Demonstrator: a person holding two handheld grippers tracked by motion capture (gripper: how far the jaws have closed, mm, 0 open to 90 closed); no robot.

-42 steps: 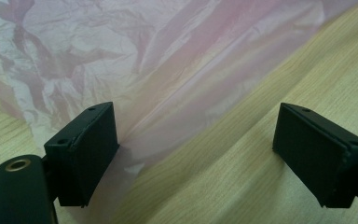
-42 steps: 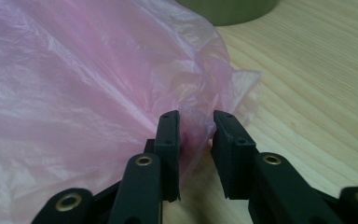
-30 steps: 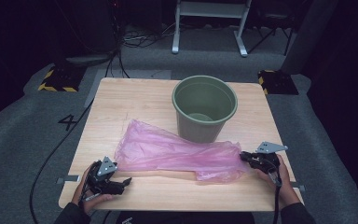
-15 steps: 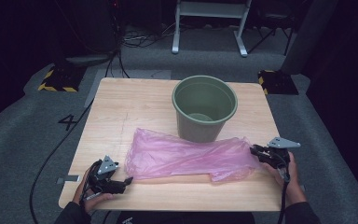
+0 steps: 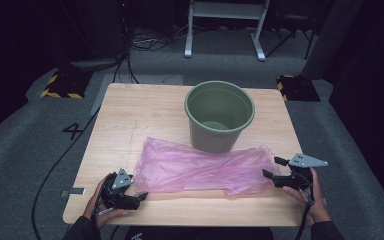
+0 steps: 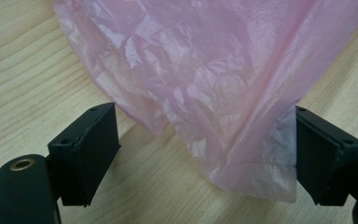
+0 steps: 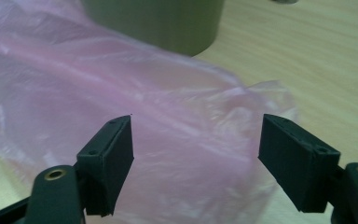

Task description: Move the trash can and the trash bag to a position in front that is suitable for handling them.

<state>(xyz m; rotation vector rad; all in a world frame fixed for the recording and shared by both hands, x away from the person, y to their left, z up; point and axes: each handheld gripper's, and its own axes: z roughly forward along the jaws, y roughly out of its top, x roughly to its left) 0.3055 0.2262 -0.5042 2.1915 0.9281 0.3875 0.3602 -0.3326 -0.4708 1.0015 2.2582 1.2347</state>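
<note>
**A:** Pink plastic bag (image 5: 205, 170) is now stretched longer across the wooden table (image 5: 140, 115) than a second ago, lying in front of the green bucket (image 5: 220, 117). High view: right gripper (image 5: 280, 176) has just been opening its jaws, so the bag edge is let go, I guess.

**B:** Left gripper view: left gripper (image 6: 205, 158) has jaws wide apart, thin crinkly film lying between them, not pinched. Right gripper view: jaws apart too, bag in front of them, soft and see-through, smooth round bucket wall behind. Re-grab probably comes next.
</note>
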